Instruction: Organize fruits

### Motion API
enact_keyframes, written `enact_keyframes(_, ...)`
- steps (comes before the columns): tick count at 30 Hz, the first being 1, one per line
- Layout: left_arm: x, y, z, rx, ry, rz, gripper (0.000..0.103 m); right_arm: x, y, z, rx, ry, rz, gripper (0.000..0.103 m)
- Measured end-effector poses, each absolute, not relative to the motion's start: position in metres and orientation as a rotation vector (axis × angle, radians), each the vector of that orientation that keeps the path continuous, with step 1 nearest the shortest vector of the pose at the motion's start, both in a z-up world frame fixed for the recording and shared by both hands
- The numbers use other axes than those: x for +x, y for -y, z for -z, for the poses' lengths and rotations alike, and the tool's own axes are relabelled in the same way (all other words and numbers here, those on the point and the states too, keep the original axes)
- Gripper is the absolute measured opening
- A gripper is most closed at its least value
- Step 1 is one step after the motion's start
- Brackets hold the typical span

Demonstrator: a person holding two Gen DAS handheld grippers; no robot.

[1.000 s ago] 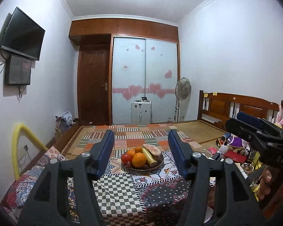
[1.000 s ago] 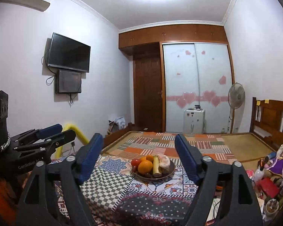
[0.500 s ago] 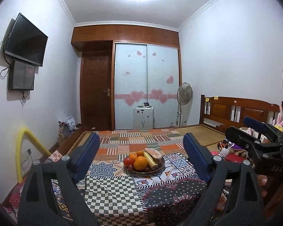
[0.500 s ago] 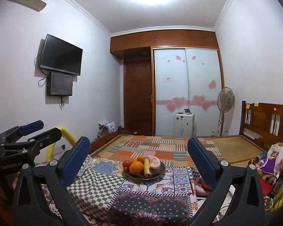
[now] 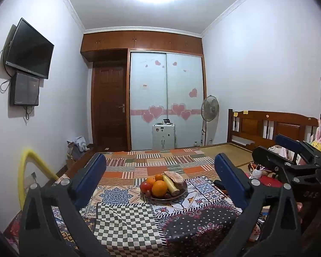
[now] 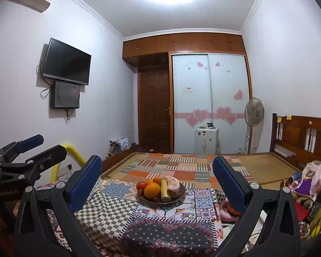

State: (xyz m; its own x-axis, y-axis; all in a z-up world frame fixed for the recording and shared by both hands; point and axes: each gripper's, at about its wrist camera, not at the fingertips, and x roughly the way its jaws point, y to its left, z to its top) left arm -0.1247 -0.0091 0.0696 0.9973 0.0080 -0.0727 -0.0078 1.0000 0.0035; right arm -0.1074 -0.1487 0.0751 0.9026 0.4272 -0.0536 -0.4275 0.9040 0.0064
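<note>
A dark round plate (image 5: 183, 190) of fruit stands on a table with a patchwork cloth (image 5: 126, 227). It holds an orange (image 5: 159, 188), a red tomato (image 5: 145, 186), a yellow banana (image 5: 170, 185) and a pale pink fruit (image 5: 174, 176). The plate (image 6: 180, 196) and orange (image 6: 152, 190) also show in the right wrist view. My left gripper (image 5: 160, 182) is open and empty, well short of the plate. My right gripper (image 6: 157, 182) is open and empty, also short of it. The right gripper shows at the right of the left wrist view (image 5: 289, 156).
A bed with a patchwork mat (image 5: 158, 162) lies behind the table, with a wooden headboard (image 5: 267, 126) at right. Toys and clutter (image 6: 306, 184) pile up at the right. A yellow tube (image 5: 30, 167) stands at left. A fan (image 5: 209, 109) and wardrobe stand at the back.
Both grippers have opened wider and both views have tilted up, so the plate sits lower in each. Nothing on the plate has moved.
</note>
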Motion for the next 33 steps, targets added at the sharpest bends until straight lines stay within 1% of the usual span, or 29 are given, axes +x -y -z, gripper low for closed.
enact_keyframes(33,-0.118,0.007,-0.069,-0.016,-0.088,0.011,0.103,-0.108,0.153,-0.085,0.006,-0.039,-0.435,0.103)
